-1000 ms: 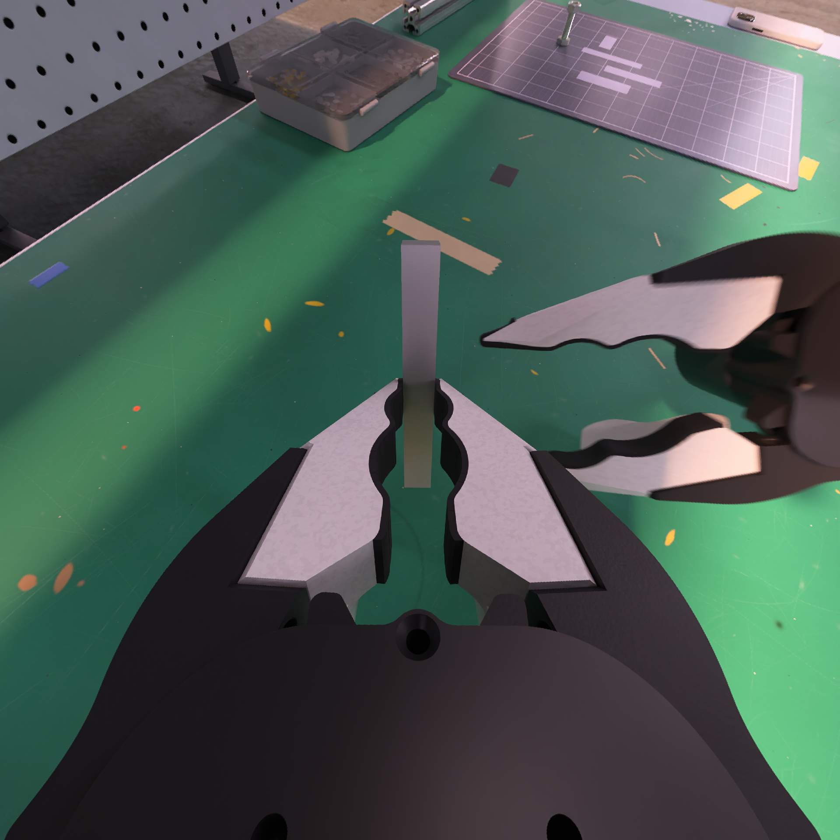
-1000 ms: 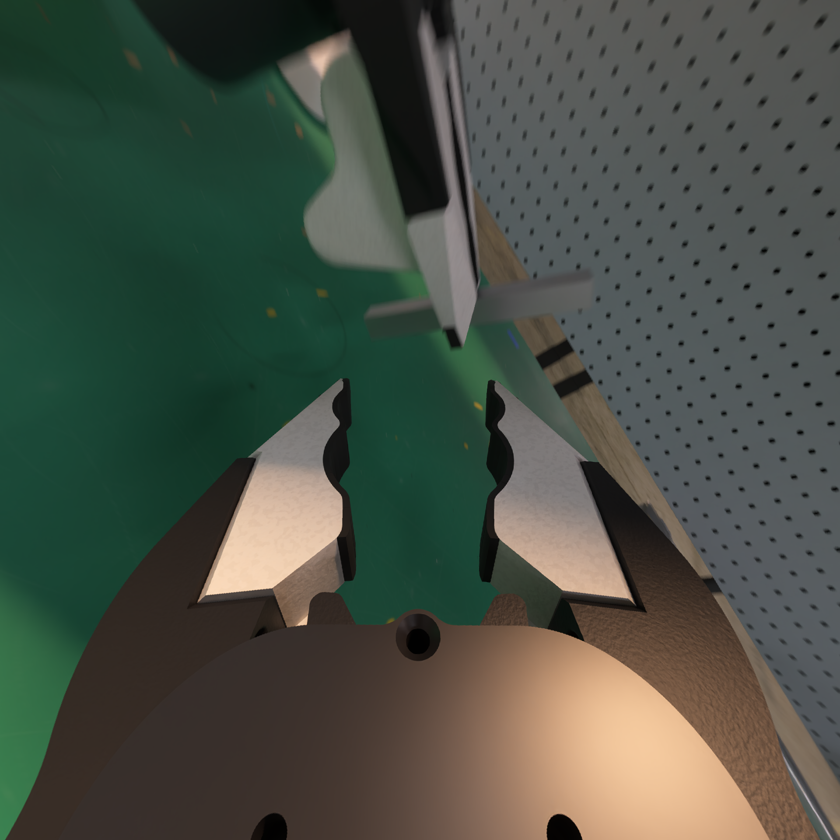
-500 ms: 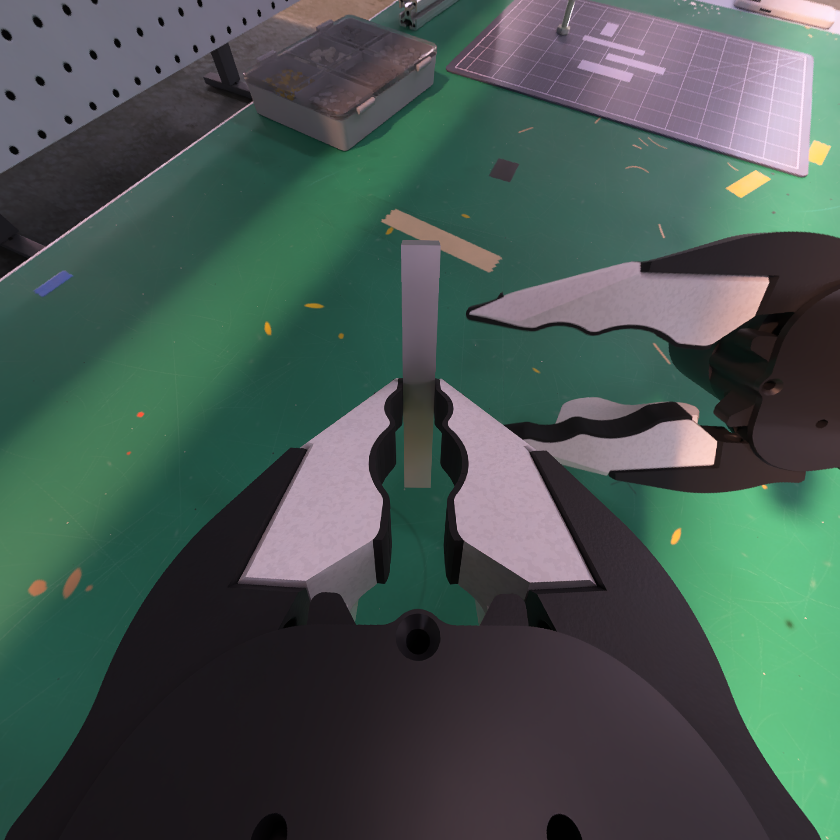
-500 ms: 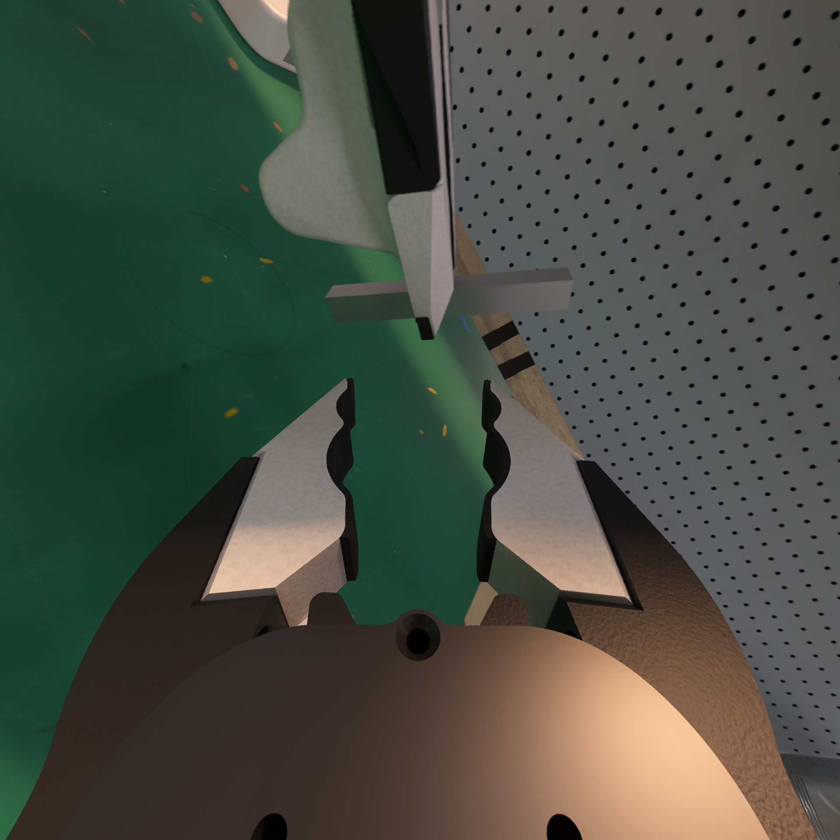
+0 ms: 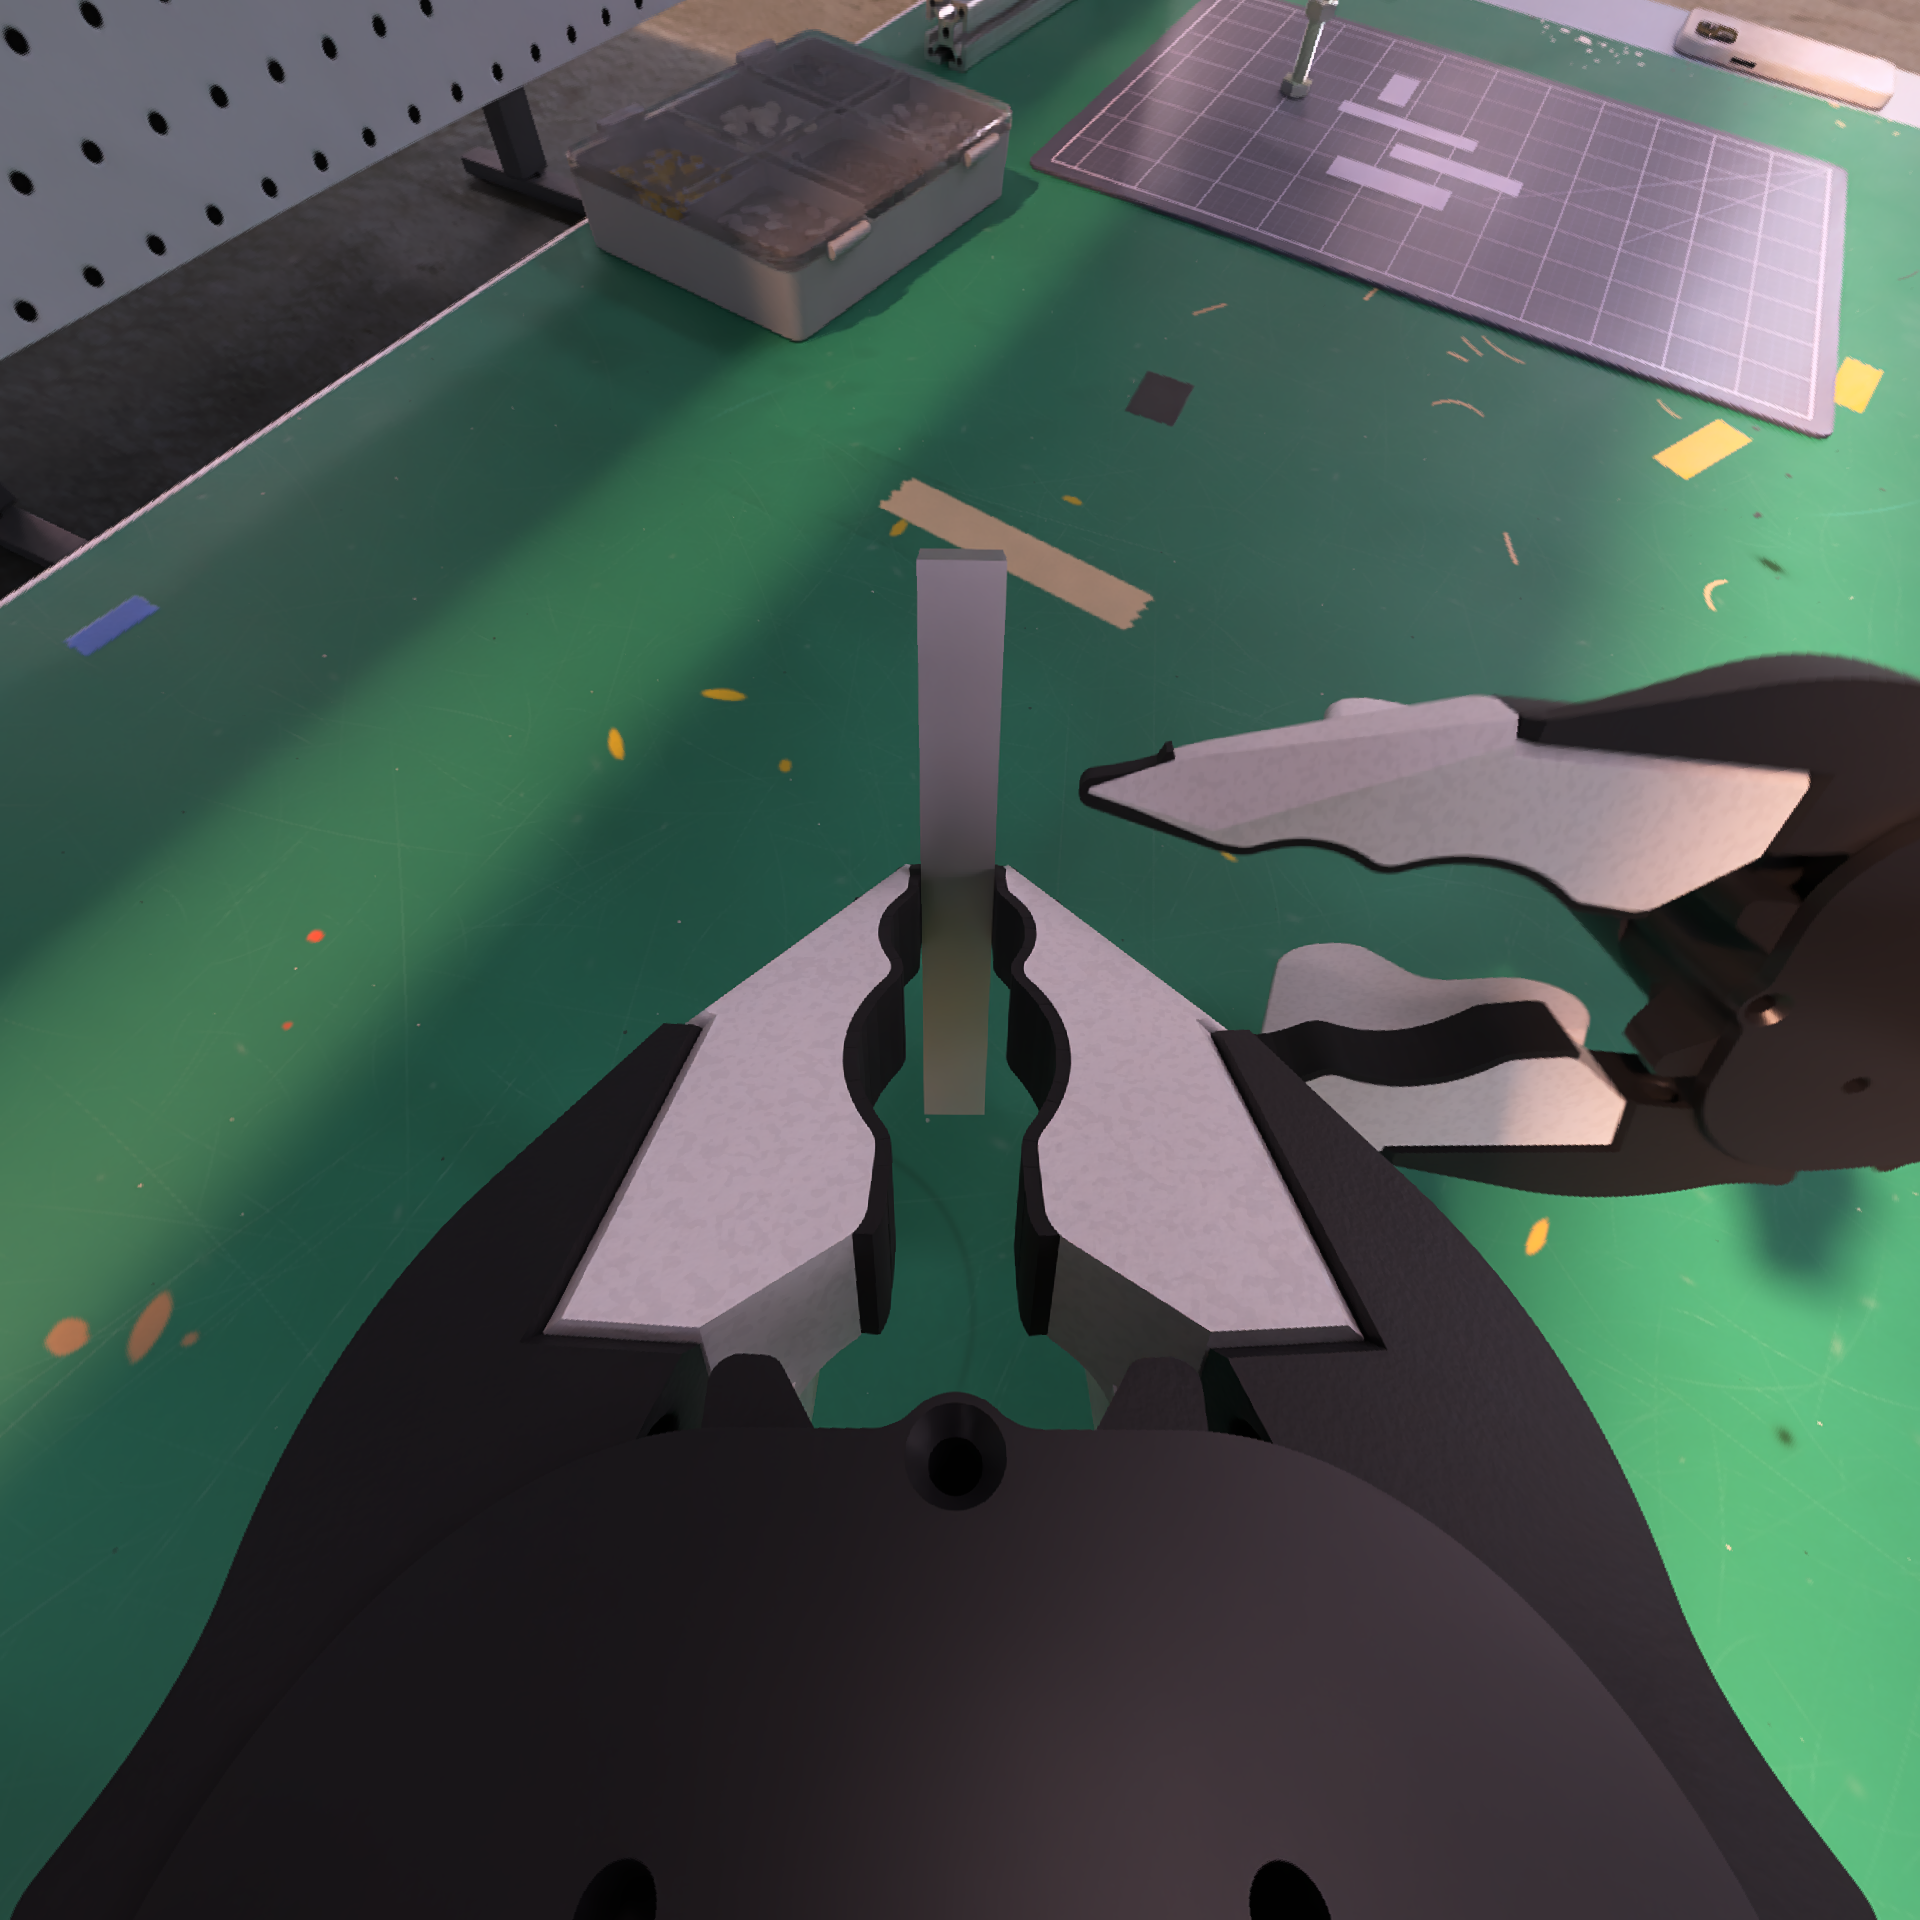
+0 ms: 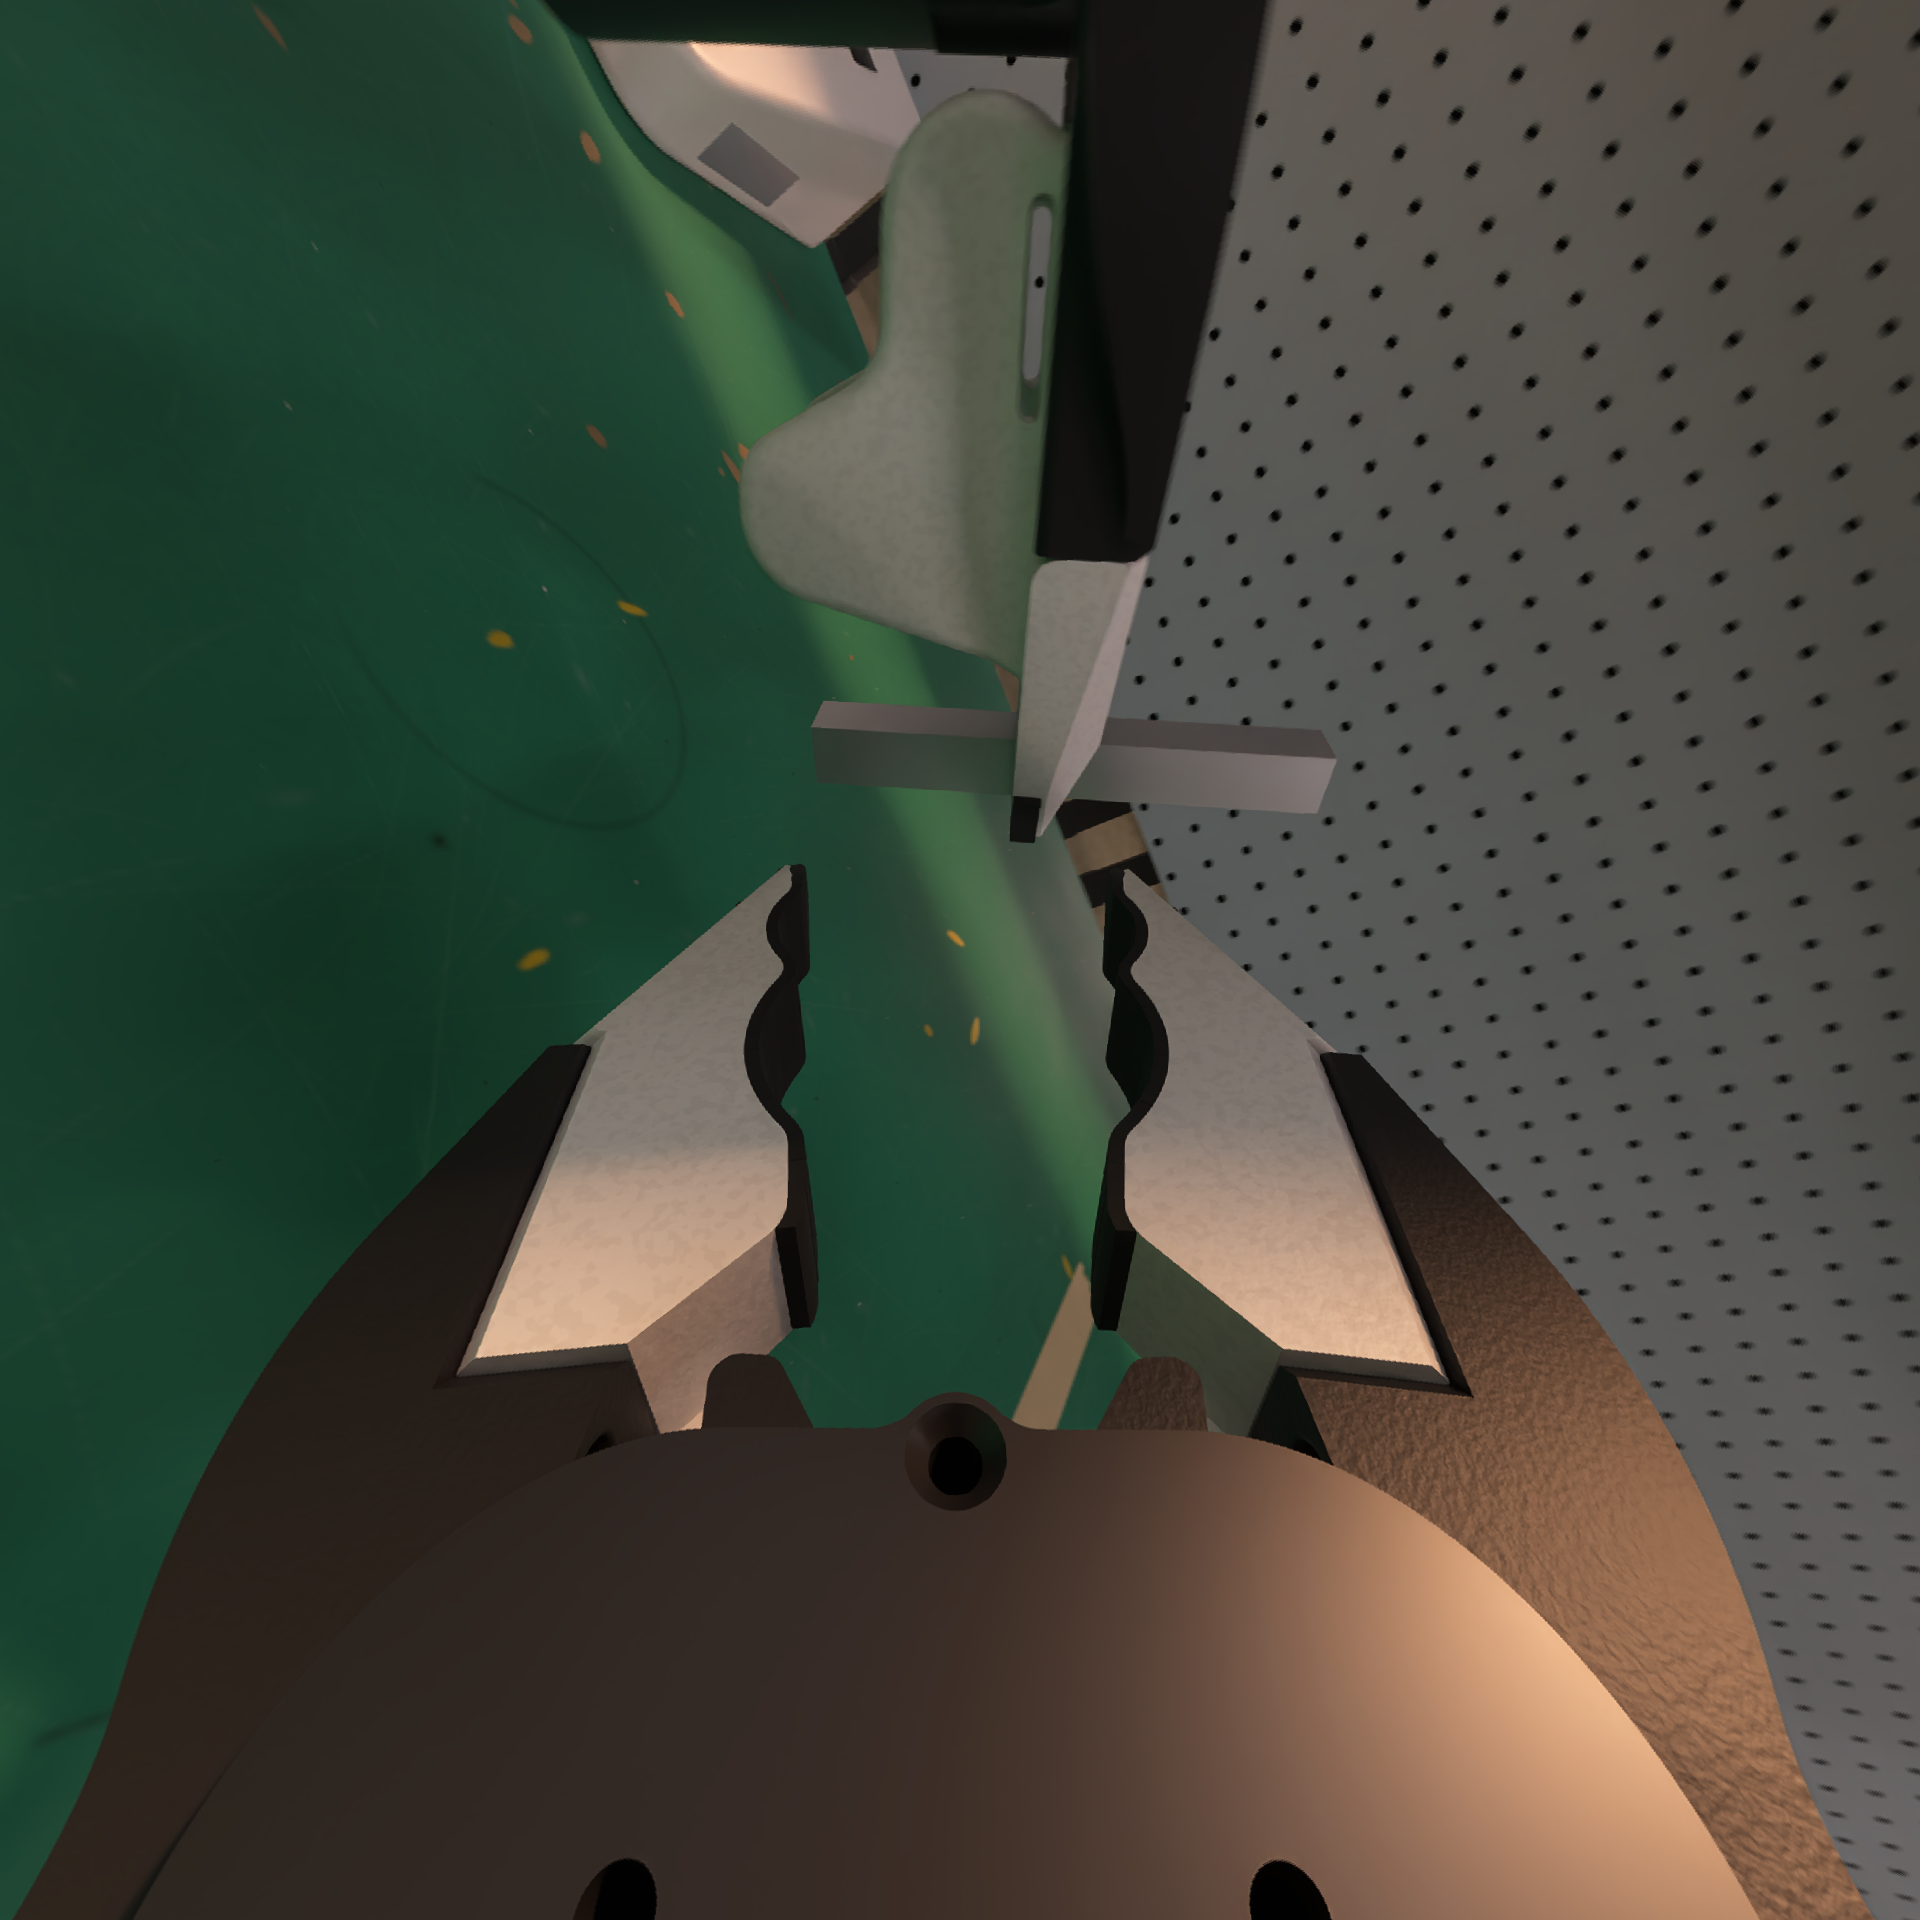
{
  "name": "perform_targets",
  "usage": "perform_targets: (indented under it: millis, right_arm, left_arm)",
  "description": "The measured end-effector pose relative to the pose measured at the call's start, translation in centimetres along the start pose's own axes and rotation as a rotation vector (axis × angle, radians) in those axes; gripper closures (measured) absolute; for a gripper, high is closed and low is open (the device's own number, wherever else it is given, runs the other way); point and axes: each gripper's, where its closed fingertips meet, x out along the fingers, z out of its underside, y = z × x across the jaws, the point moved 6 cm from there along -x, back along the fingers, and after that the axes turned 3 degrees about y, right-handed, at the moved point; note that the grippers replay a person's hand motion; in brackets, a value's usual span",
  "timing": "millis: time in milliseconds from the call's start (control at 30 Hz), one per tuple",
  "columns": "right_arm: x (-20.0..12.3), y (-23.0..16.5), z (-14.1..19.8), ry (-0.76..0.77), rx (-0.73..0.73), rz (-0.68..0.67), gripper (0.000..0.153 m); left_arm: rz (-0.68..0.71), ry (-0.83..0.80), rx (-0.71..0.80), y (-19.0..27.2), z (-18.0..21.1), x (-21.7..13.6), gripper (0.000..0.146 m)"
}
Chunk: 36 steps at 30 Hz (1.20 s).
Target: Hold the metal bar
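Left claw (image 5: 956, 883): fingers closed tight around the metal bar (image 5: 961, 727), pinching it near the tips; the bar runs straight on past the tips; the claw is held above the counter

Right claw (image 6: 956, 894): fingers spread apart, nothing between them; tips point at the bar's side, just short of it; it stands beside the left claw, off to that claw's right
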Motion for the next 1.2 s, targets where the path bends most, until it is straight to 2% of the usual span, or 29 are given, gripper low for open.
perform_targets:
  millis: [100,267,400,533,667,800,933,1033,1133,1200]
  right_arm:
    - [0.2,0.1,0.4,0.022,-0.025,0.043,0.098]
    - [0.7,0.8,1.2,-0.057,0.000,0.038,0.094]
    - [0.3,0.1,0.2,-0.022,-0.027,0.038,0.093]
    - [1.2,0.6,2.6,-0.151,-0.005,0.063,0.090]
    - [0.6,0.7,0.5,-0.048,0.005,0.055,0.093]
    - [1.5,0.2,3.2,-0.174,-0.037,0.053,0.090]
    - [0.6,0.4,0.6,-0.044,-0.021,0.050,0.093]
    - [1.0,-0.1,1.2,-0.067,-0.066,0.069,0.092]
    - [1.3,0.9,2.6,-0.141,-0.010,0.065,0.089]
    - [1.0,1.1,1.8,-0.102,-0.014,0.081,0.090]
  left_arm:
    - [-0.009,0.000,0.011,0.0,-0.1,0.2,0.134]
    - [0.001,0.004,-0.003,-0.2,-0.1,0.1,0.134]
    - [0.003,0.007,-0.014,-0.3,0.0,0.0,0.134]
    - [0.002,0.008,-0.013,-0.2,0.0,-0.1,0.134]
    - [0.004,0.003,-0.009,-0.2,0.0,0.0,0.134]
    - [0.006,0.007,-0.011,-0.2,0.0,-0.1,0.134]
    - [0.005,0.005,-0.017,-0.4,0.0,-0.1,0.134]
    - [0.001,0.009,-0.018,-0.4,0.0,0.0,0.134]
    - [0.004,0.007,-0.013,-0.3,0.0,0.0,0.134]
    - [0.005,0.007,-0.016,-0.3,0.0,0.0,0.134]
